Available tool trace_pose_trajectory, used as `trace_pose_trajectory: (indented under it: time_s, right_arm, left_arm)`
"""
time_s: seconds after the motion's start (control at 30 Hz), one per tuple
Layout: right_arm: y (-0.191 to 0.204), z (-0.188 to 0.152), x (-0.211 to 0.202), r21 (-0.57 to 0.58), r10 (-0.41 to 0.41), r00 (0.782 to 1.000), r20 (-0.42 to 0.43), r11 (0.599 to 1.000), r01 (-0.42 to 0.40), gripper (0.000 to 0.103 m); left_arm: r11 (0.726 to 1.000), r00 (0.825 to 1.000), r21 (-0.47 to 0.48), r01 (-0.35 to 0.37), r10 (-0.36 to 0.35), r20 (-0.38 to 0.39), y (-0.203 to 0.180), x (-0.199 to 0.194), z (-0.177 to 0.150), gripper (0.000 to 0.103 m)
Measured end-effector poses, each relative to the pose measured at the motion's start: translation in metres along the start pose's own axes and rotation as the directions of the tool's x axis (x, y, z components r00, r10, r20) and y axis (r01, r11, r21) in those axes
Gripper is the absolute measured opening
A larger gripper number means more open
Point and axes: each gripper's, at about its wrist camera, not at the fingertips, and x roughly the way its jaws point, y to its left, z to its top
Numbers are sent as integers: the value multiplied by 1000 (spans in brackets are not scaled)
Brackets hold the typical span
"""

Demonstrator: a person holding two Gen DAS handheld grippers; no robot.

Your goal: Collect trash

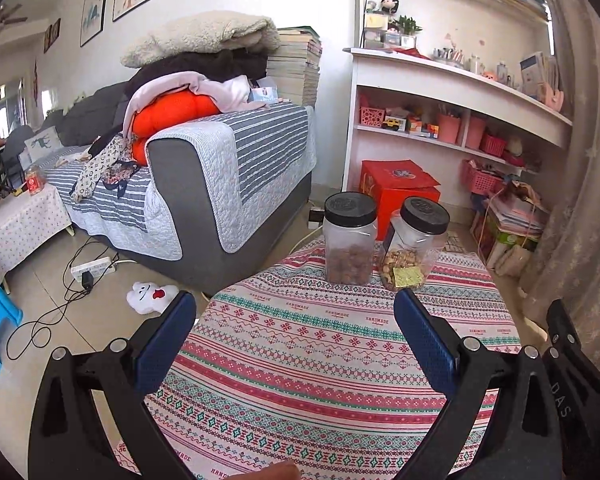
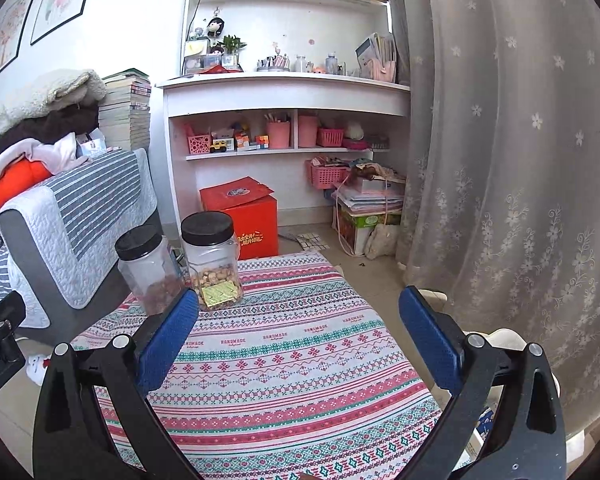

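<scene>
The left gripper (image 1: 294, 308) hangs over the table (image 1: 300, 360) with its blue-padded fingers (image 1: 164, 340) spread wide and nothing between them. The right gripper (image 2: 300, 308) is likewise spread and empty above the same table; part of its black frame shows at the right edge of the left wrist view.

The table carries a patterned cloth in red, pink and teal bands printed with the word "HANDMADE". No loose trash can be made out on the cloth in either view.

At the far edge of the table stand two clear plastic jars with black screw lids, both upright and just beside each other. The left jar (image 1: 350, 240) holds dark brown pieces in its lower part. The right jar (image 1: 414, 246) holds paler tan pieces and bears a yellow label low on its front. Both jars are well apart from either gripper.

Beyond the table, a red box (image 2: 244, 216) sits on the floor against a white shelf unit (image 2: 288, 92). A grey sofa (image 1: 204, 184) with a striped quilted cover stands to the left, piled with cushions and blankets. A small white soft toy (image 1: 150, 296) lies on the floor near the sofa's corner. A lace curtain (image 2: 520, 160) hangs at right.
</scene>
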Motion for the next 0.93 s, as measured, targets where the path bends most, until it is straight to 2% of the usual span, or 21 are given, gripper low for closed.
trace_pose_trajectory:
  time_s: [0.23, 0.43, 0.57, 0.73, 0.83, 0.93]
  right_arm:
    - [-6, 1, 1, 17, 3, 1000, -8, 1000, -3, 96]
    - [-13, 2, 2, 18, 2, 1000, -9, 1000, -2, 96]
    - [-19, 4, 2, 29, -3, 1000, -11, 1000, 3, 96]
    - [-23, 4, 2, 36, -9, 1000, -7, 999, 9, 96]
    - [-24, 4, 2, 38, -7, 1000, -7, 999, 7, 96]
    - [-25, 5, 2, 40, -7, 1000, -6, 999, 7, 96]
  left_arm:
    - [1000, 999, 5, 7, -7, -38, -5, 8, -3, 96]
    - [1000, 999, 12, 14, -13, -37, -13, 10, -4, 96]
    - [999, 999, 12, 32, -32, -36, -18, 10, -5, 87]
    - [998, 998, 23, 52, -51, -29, -26, 7, -5, 87]
    - [998, 999, 34, 49, -49, -7, -31, 2, -4, 93]
    - [998, 999, 45, 46, -47, 13, -33, -2, -4, 93]
